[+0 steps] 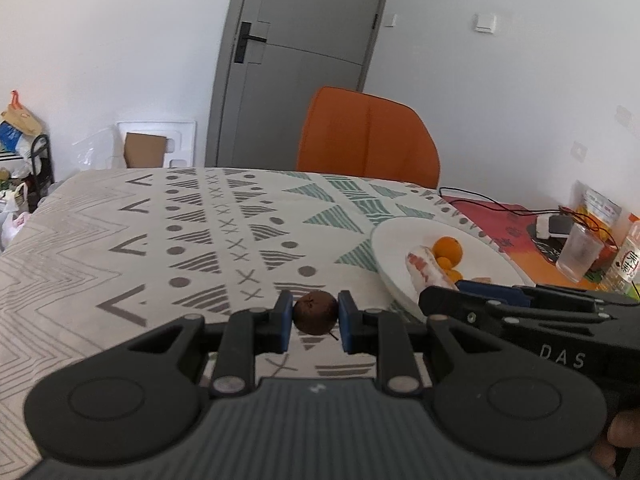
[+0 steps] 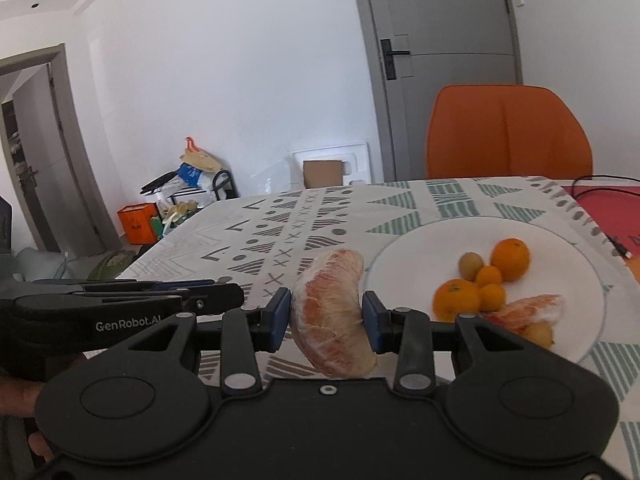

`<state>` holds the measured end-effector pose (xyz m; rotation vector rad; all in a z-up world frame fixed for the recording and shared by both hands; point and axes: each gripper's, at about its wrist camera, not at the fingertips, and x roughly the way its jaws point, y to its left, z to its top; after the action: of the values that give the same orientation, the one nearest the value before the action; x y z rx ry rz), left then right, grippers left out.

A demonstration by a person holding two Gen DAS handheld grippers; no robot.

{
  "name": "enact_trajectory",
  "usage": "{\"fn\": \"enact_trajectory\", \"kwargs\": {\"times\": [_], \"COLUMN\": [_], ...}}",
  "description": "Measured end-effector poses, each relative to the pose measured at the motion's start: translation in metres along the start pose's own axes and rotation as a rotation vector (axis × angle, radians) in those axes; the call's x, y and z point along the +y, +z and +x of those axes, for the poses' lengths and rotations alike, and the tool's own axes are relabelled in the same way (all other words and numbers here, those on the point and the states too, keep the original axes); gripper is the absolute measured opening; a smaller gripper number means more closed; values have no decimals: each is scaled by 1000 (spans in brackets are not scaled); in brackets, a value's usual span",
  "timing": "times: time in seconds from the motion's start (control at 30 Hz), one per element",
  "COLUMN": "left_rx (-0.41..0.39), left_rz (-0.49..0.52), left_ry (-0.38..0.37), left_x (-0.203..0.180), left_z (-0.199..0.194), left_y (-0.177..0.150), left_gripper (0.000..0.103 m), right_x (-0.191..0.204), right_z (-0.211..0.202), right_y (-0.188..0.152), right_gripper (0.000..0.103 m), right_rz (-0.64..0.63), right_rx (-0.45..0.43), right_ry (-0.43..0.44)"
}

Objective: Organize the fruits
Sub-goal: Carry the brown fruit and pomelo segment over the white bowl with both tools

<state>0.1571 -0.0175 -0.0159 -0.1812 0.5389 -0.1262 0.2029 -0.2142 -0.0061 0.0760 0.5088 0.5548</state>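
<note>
A: Left gripper [image 1: 315, 317] status?

B: Clamped on a small round dark-brown fruit [image 1: 315, 313], lifted above the patterned-cloth surface [image 1: 120, 240], left of the white round plate [image 2: 404, 252].

A: Right gripper [image 2: 326, 319]?

B: Closed on a plastic-wrapped pink pomelo wedge [image 2: 332, 312], pinched across its width, just left of the plate's rim.

A: Why there?

B: Likely staging both for the plate. It already holds 4 orange citrus fruits [image 2: 510, 259], 1 small round tan fruit [image 2: 470, 265] and another wrapped wedge [image 2: 528, 310].

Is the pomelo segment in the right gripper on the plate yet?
Not yet. The pomelo segment is clamped in the right gripper, left of the plate.
</note>
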Motion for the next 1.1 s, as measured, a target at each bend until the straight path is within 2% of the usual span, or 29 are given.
{"fn": "enact_trajectory", "kwargs": {"times": [0.63, 1.1], "left_rx": [11, 26], "left_rz": [59, 88], "left_ry": [-55, -78], "left_x": [-43, -61], "left_z": [23, 46], "left_y": [5, 11], "left_gripper": [22, 22], "right_x": [-55, -89], "right_z": [-20, -18], "right_y": [-10, -10], "right_gripper": [37, 38], "right_rz": [74, 127], "right_rx": [-11, -27], "right_ry": [-89, -169]}}
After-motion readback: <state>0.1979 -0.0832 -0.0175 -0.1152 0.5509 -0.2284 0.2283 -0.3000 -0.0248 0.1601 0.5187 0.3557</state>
